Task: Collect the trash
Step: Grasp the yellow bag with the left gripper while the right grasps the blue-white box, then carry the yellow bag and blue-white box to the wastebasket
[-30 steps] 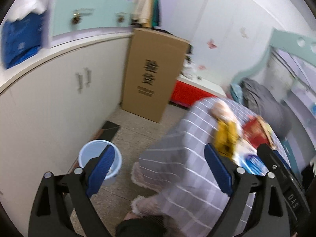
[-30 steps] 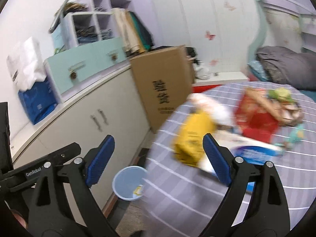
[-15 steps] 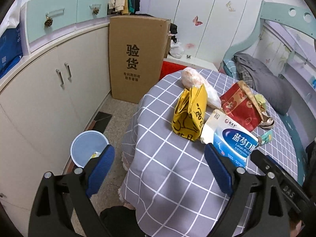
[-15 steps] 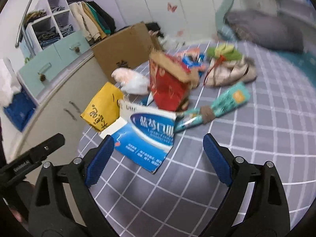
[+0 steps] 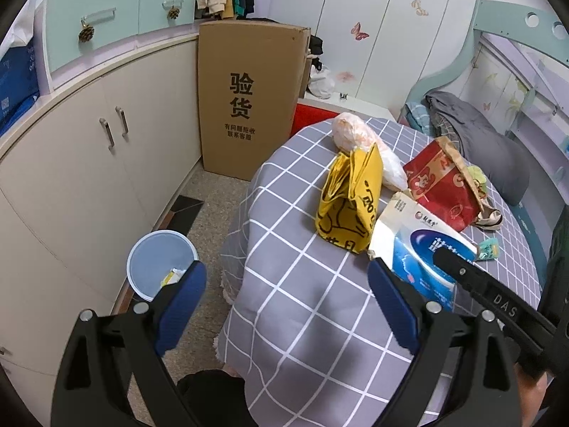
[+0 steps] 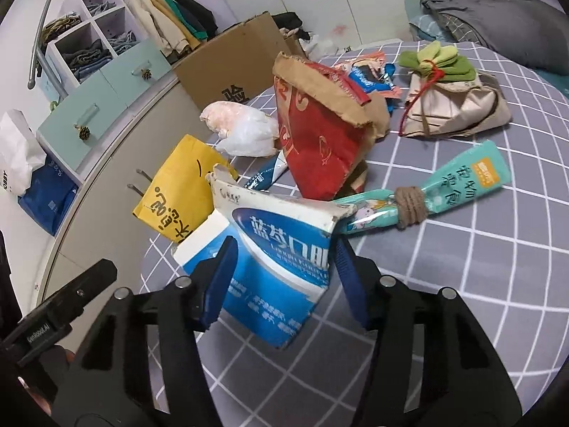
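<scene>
Round table with a grey checked cloth (image 5: 313,306) in a bedroom, beside curved white cabinets (image 5: 89,163), a cardboard box (image 5: 249,99) and a bed (image 5: 476,135). Trash on the cloth: yellow bag (image 5: 350,203), red bag (image 6: 320,142), plastic bag (image 6: 245,131), teal wrapper (image 6: 458,181). Right gripper (image 6: 282,277): pads on either side of the blue-white box (image 6: 281,259); contact cannot be told. Left gripper (image 5: 286,306): released, above the table edge. Blue bin (image 5: 160,263): on the floor beside the cabinets.
</scene>
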Demonstrator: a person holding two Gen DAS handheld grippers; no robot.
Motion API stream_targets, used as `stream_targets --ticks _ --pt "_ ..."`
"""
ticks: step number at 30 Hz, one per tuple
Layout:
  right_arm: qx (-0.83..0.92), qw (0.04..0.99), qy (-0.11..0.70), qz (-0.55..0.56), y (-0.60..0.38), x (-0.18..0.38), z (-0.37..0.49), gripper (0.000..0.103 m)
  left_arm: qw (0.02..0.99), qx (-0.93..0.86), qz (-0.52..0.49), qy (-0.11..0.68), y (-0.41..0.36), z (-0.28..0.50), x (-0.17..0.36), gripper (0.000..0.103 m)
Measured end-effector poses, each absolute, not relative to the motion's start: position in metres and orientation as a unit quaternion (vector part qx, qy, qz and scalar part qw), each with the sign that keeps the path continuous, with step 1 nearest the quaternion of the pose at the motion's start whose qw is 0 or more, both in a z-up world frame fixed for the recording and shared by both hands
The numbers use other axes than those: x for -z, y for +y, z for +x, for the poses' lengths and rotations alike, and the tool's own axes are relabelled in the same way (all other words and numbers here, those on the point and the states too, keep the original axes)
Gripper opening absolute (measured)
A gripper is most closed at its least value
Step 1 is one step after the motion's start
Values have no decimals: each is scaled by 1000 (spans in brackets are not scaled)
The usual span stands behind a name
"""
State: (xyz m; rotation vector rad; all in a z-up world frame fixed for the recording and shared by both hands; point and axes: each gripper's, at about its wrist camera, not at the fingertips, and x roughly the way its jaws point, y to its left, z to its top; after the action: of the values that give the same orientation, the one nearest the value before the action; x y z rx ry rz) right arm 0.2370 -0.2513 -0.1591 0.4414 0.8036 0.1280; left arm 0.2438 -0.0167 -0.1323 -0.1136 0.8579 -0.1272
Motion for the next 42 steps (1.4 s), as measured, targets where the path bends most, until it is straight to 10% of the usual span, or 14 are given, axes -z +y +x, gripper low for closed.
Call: stream_targets --ticks 3,24,36,37,42 --pt "-66 895 388 209 -252 159 238 27 903 62 -56 422 -18 247 138 90" --pt "-55 943 274 180 -265 121 207 5 902 88 -91 413 -47 299 145 89" --pt "-57 945 277 166 -254 122 217 5 893 134 -122 412 -56 312 142 28" --pt "-58 945 276 165 -253 121 216 5 894 137 -125 409 -53 307 139 11" --pt "-60 949 262 166 -247 109 207 5 898 138 -144 393 -36 289 128 3"
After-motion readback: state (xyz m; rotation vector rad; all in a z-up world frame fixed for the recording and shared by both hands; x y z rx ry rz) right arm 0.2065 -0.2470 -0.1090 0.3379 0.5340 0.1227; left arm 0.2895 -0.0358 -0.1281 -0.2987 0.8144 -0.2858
